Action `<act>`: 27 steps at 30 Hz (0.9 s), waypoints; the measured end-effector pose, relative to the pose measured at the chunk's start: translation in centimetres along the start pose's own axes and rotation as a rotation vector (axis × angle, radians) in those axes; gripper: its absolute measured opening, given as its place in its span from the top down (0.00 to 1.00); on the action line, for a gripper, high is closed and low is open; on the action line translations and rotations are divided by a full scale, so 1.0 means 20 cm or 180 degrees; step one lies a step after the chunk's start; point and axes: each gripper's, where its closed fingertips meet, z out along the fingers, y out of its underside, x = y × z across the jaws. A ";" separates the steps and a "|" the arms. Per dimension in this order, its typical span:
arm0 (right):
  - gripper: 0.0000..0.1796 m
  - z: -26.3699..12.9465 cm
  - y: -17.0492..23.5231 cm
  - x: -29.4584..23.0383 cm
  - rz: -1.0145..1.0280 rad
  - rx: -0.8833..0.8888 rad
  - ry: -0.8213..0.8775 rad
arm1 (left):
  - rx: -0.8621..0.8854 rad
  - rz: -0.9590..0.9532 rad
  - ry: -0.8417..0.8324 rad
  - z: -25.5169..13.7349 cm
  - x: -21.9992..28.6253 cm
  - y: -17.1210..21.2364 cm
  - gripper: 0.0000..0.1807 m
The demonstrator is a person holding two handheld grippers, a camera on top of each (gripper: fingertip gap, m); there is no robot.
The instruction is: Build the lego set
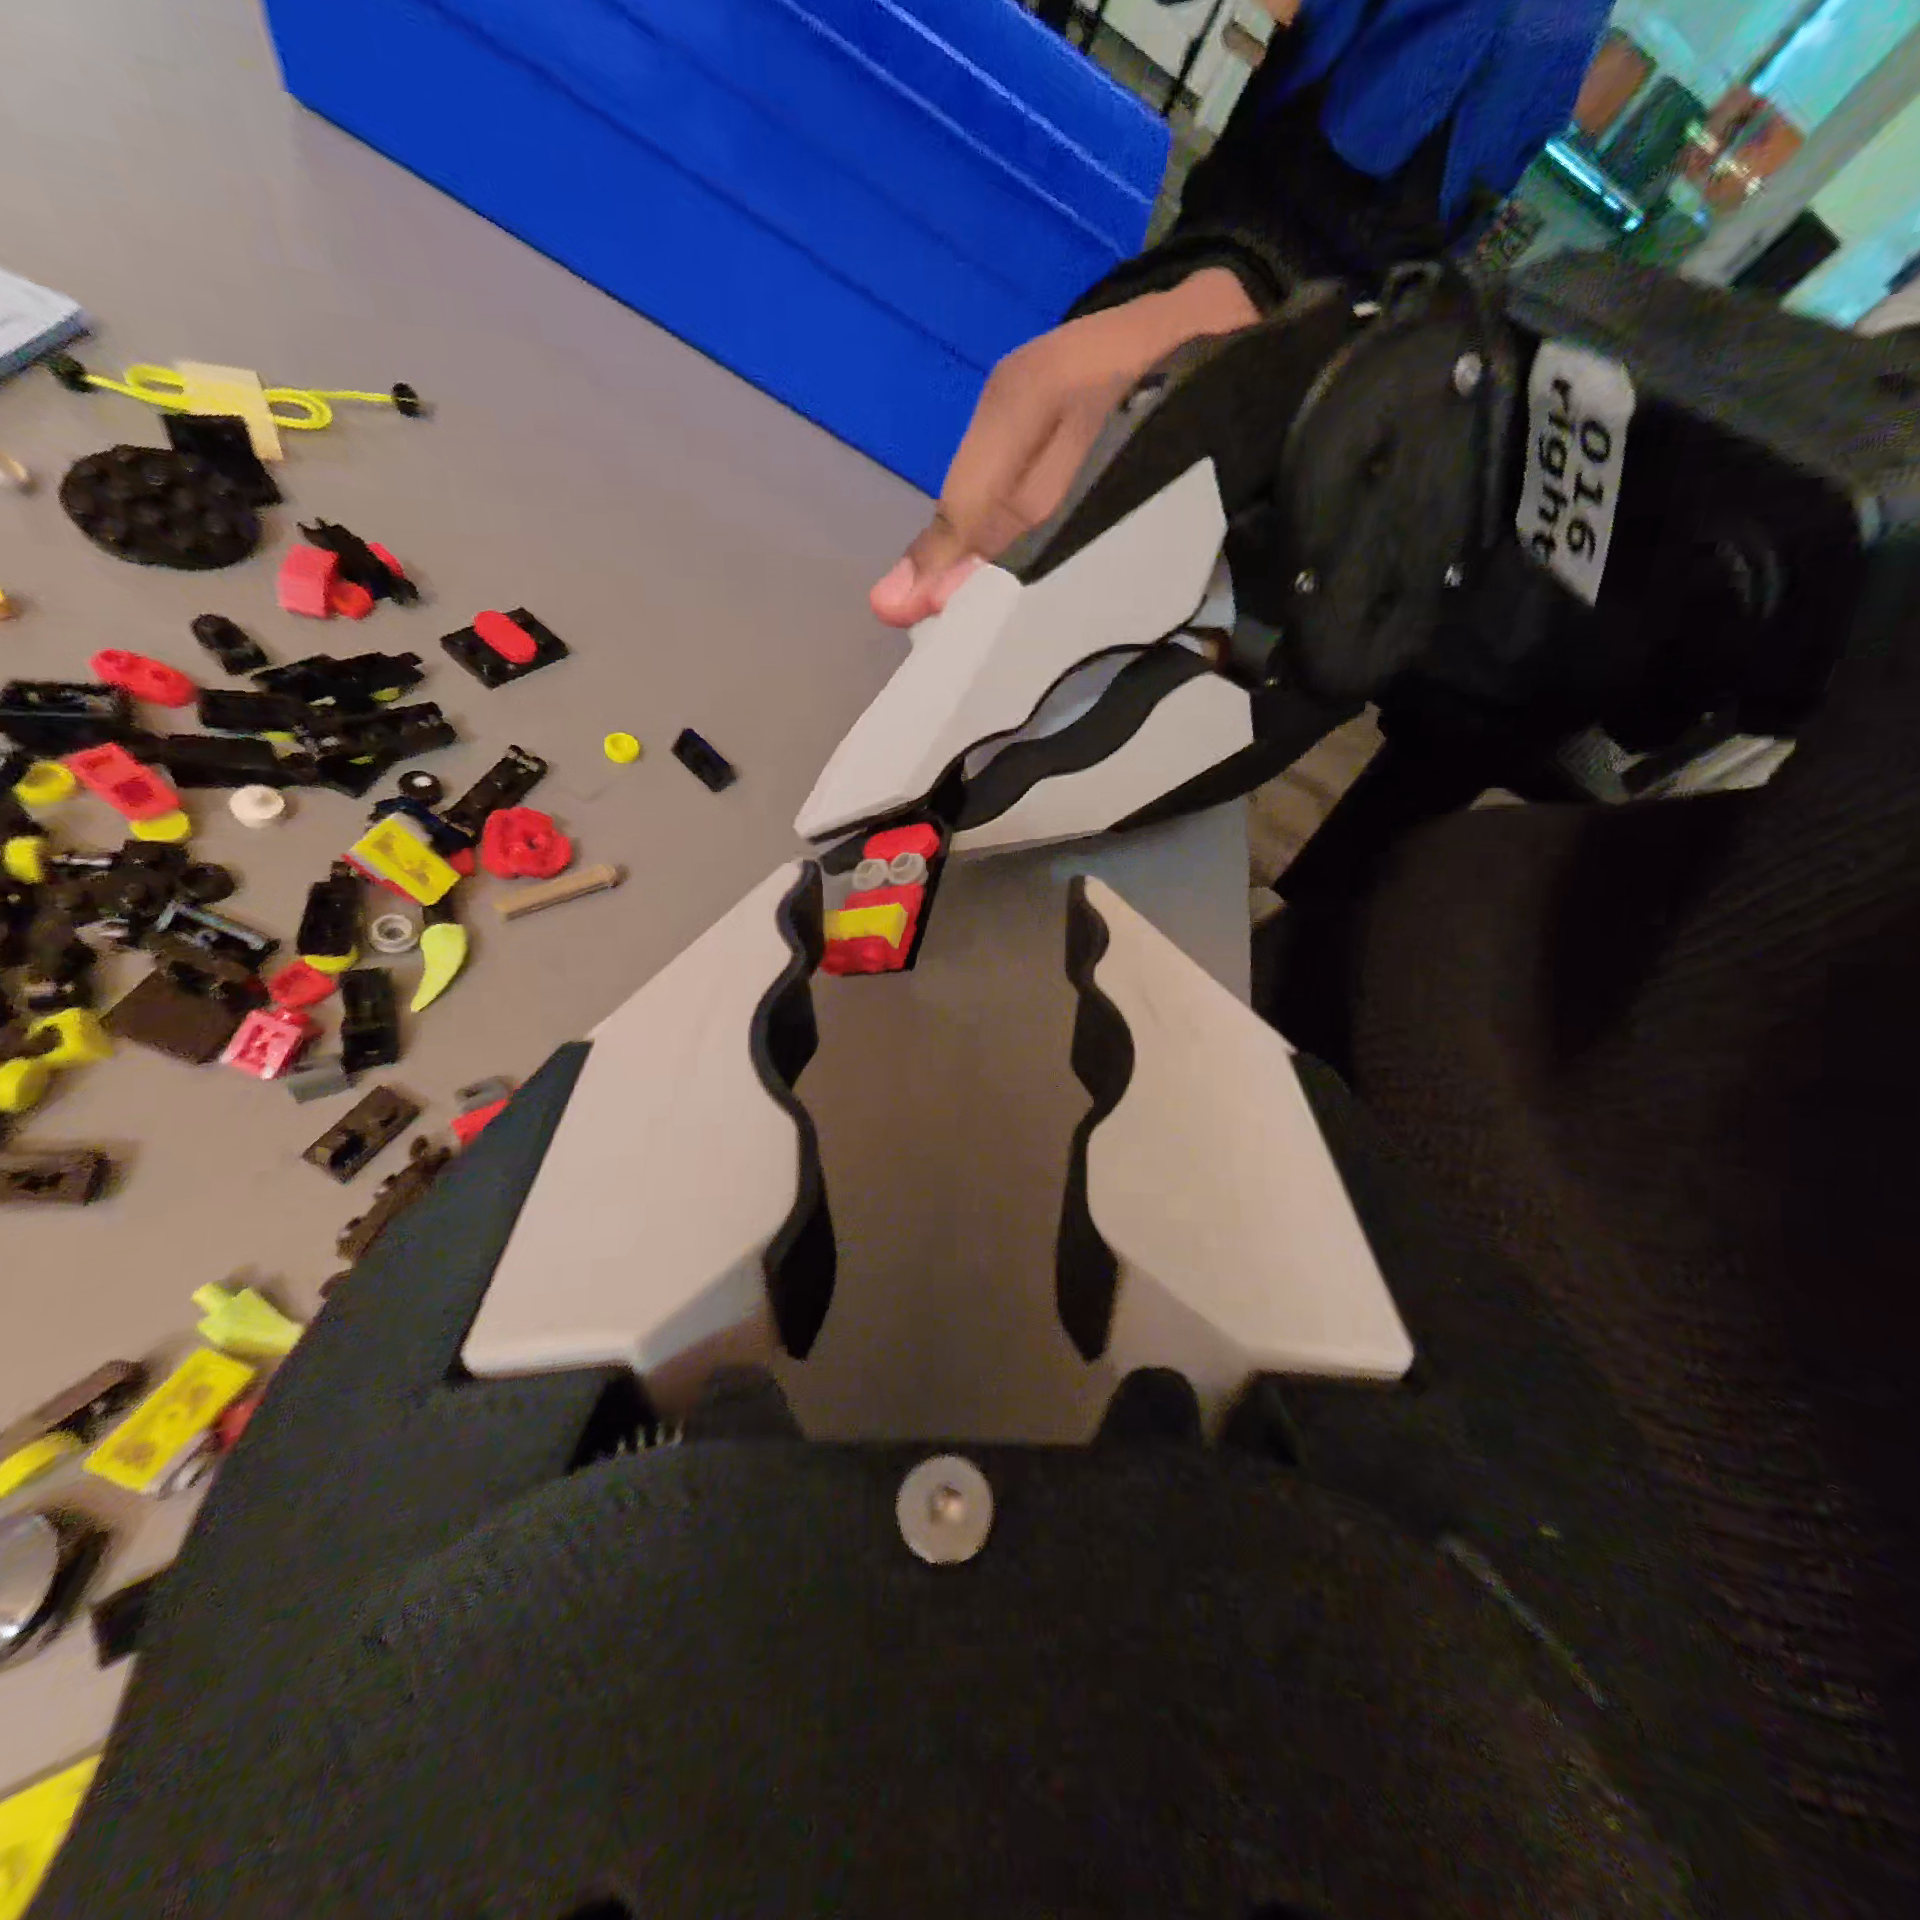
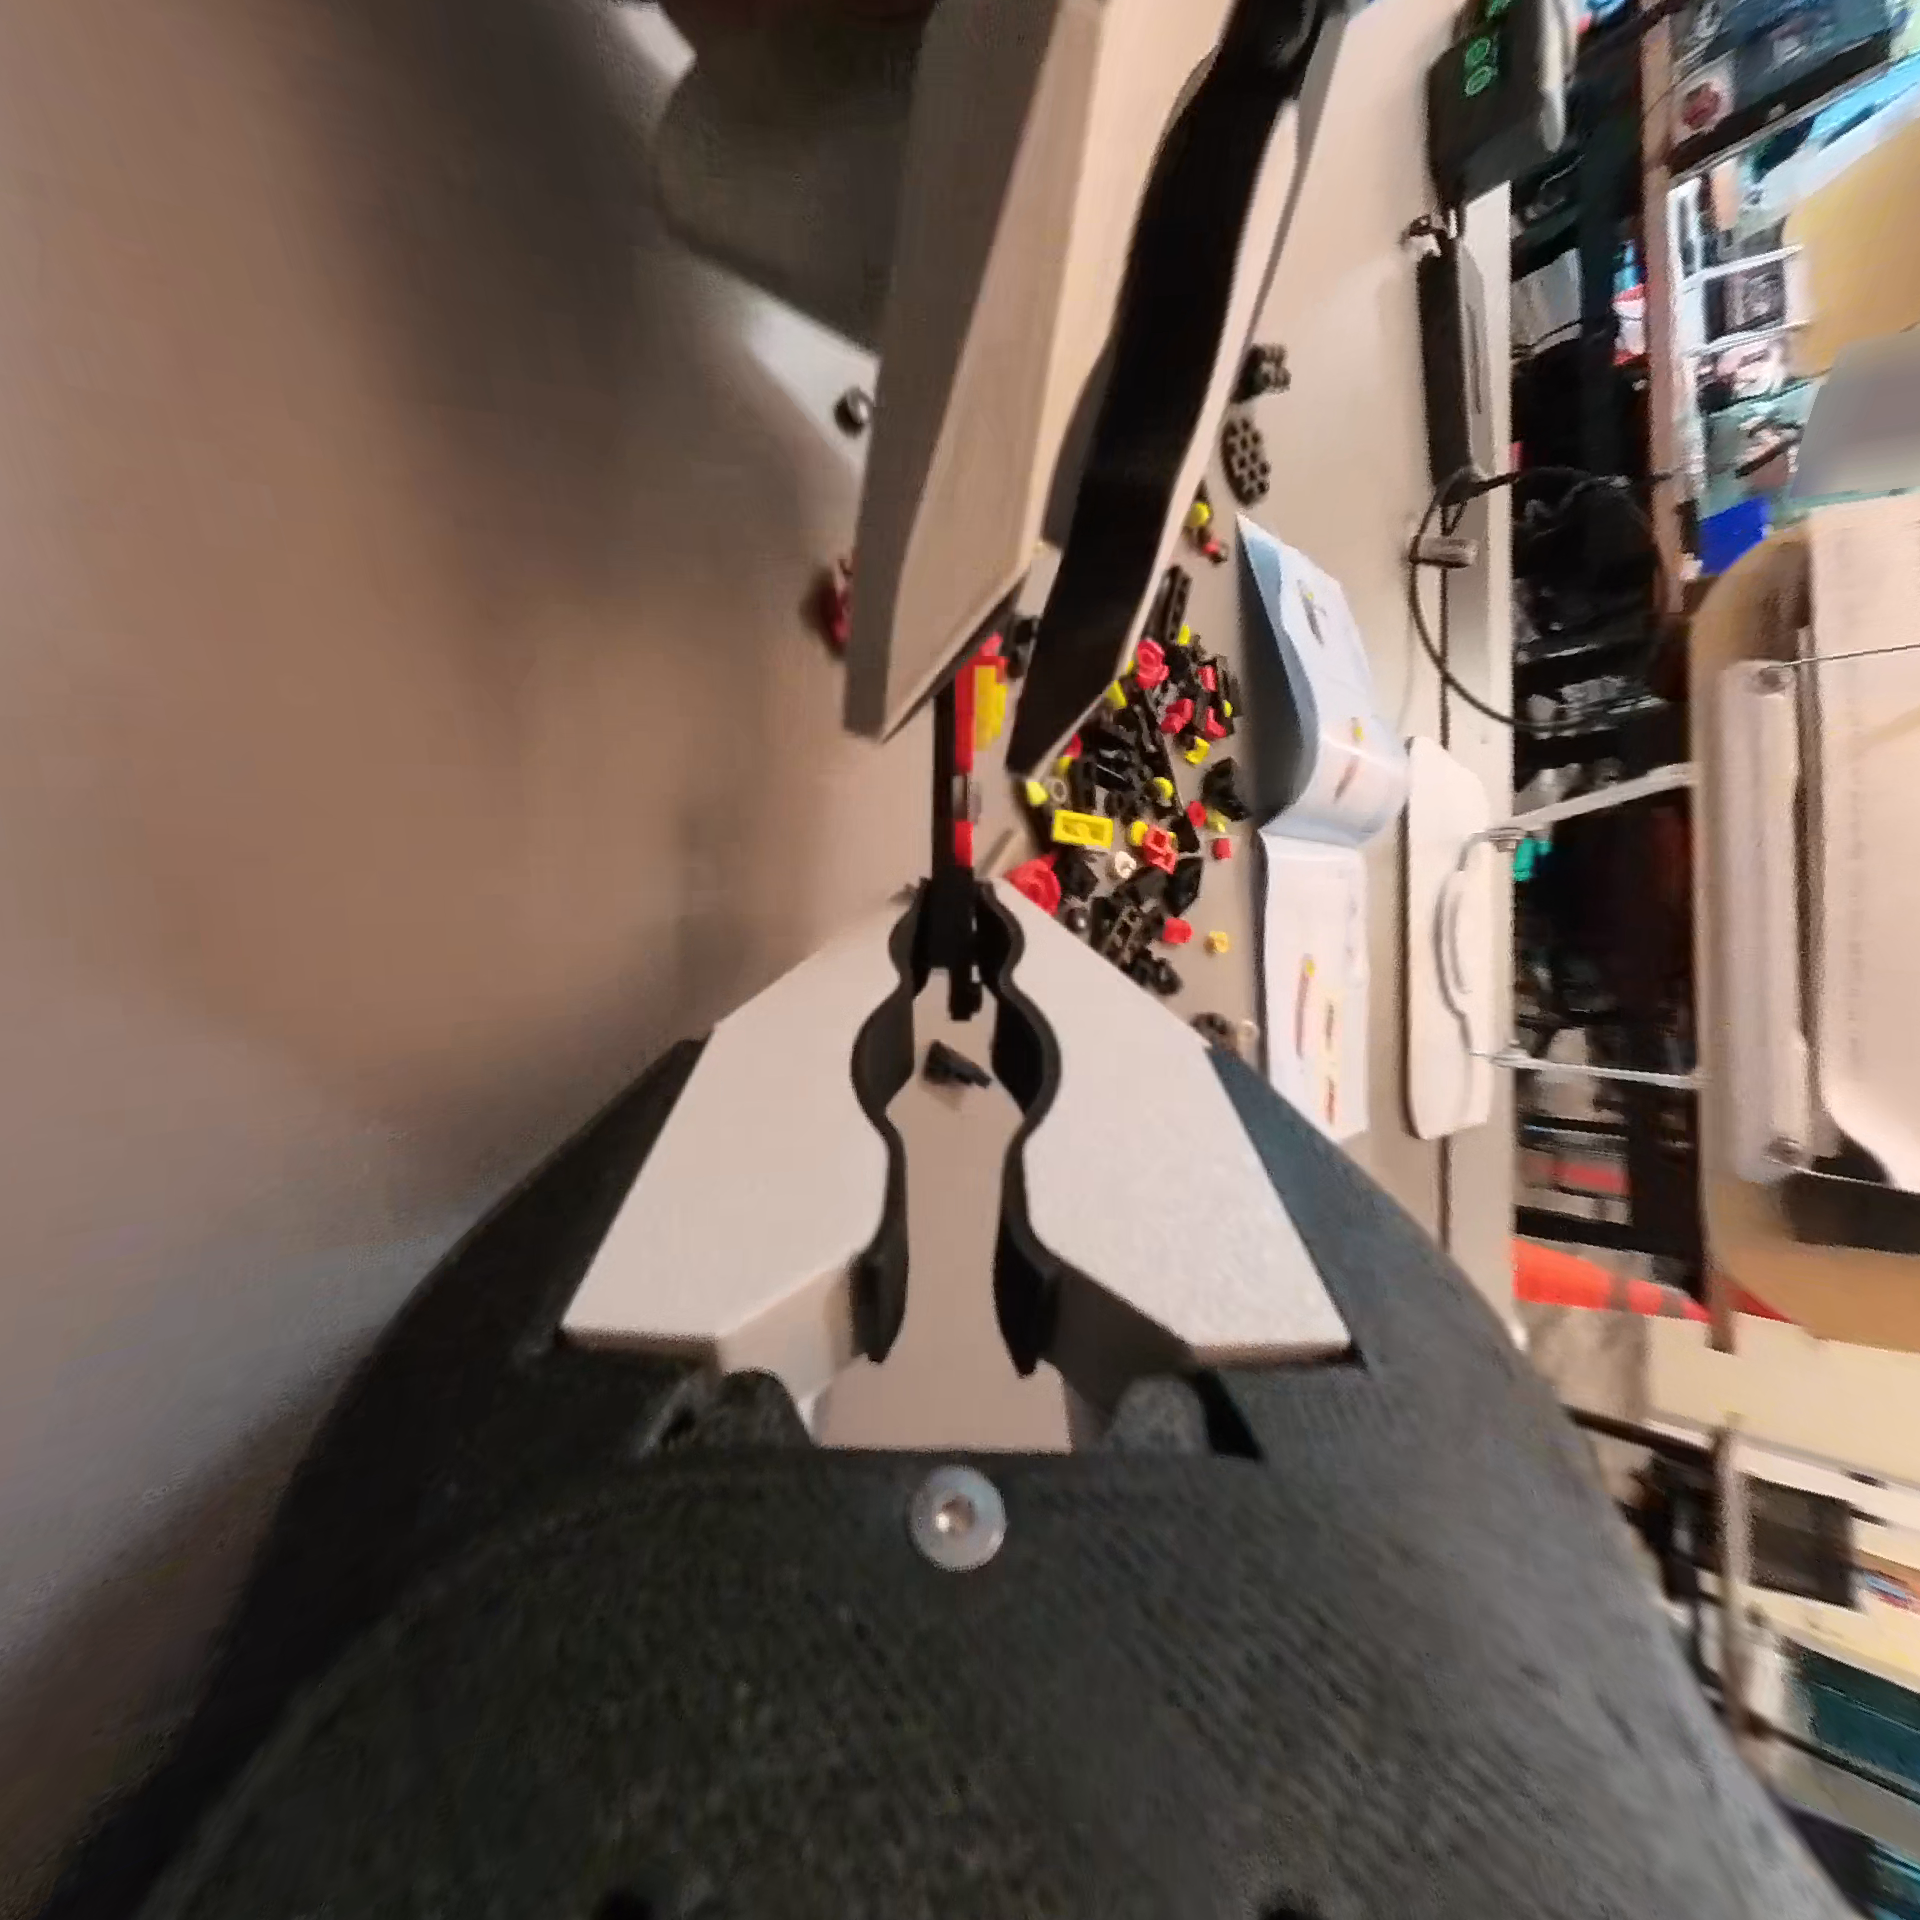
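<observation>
A small lego assembly (image 1: 881, 906), a black plate carrying red, yellow and clear grey pieces, hangs in the air above the table's edge. My right gripper (image 1: 935, 823) comes in from the upper right and is shut on the assembly's top edge. In the right wrist view the gripper (image 2: 951, 920) pinches the thin black plate edge-on, and the assembly (image 2: 975, 717) sticks out ahead. My left gripper (image 1: 940, 883) is open, its left fingertip (image 1: 800, 894) right beside the assembly. It also shows in the right wrist view (image 2: 961, 727), with its jaws on either side of the assembly.
Many loose black, red and yellow lego pieces (image 1: 260, 831) lie on the grey table (image 1: 623, 468) at the left, with a round black plate (image 1: 156, 504) and a yellow string (image 1: 208, 395). A blue box (image 1: 727, 156) stands behind. An instruction booklet (image 2: 1309, 675) lies beyond the pile.
</observation>
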 end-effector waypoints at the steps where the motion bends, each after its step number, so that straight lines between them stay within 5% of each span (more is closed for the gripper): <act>1: 0.97 0.00 0.02 0.00 -0.0074 -0.0042 0.0048 | 0.0018 0.0012 -0.0059 -0.01 -0.02 0.00 0.74; 9: 0.97 -0.02 -0.01 0.05 -0.0213 0.0111 0.0256 | -0.0134 -0.0199 -0.0144 0.02 -0.06 0.05 0.71; 20: 0.96 -0.03 -0.06 0.07 -0.0430 0.0280 0.0507 | -0.0002 -0.0480 0.0245 0.00 -0.02 0.01 0.91; 23: 0.84 -0.06 -0.07 0.15 -0.0203 0.0400 0.0785 | 0.0056 -0.0376 0.0083 -0.02 -0.05 0.00 0.92; 27: 0.72 -0.07 -0.01 0.22 0.0960 0.0541 0.0580 | 0.0109 -0.0071 -0.0284 -0.06 -0.13 -0.02 0.92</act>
